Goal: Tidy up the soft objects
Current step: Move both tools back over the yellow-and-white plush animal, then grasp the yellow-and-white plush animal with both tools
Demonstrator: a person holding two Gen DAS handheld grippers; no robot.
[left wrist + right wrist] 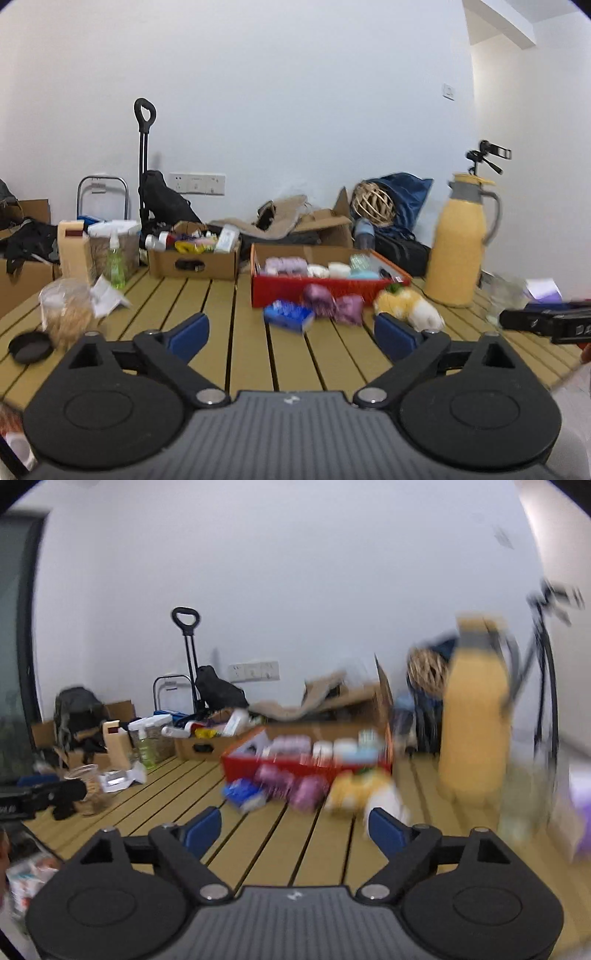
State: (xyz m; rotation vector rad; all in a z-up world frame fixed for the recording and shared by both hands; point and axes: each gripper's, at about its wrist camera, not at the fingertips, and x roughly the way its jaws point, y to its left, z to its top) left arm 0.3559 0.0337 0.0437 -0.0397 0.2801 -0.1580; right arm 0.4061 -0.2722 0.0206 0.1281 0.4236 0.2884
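Note:
A red box (325, 290) on the slatted table holds several pale soft things. In front of it lie a blue packet (289, 314), two purple soft bundles (334, 304) and a yellow-and-white plush toy (408, 306). My left gripper (291, 338) is open over bare slats, well short of them, with nothing between its blue pads. In the blurred right wrist view the same red box (295, 768), blue packet (243, 794), purple bundles (295, 784) and plush toy (358, 792) lie ahead. My right gripper (295, 830) is open and empty.
A tall yellow jug (461, 243) stands right of the red box. A cardboard box (194, 258) of bottles, a green spray bottle (115, 264), a plastic jar (68, 314) and a black lid (31, 346) sit to the left. Bags and cartons crowd the far side.

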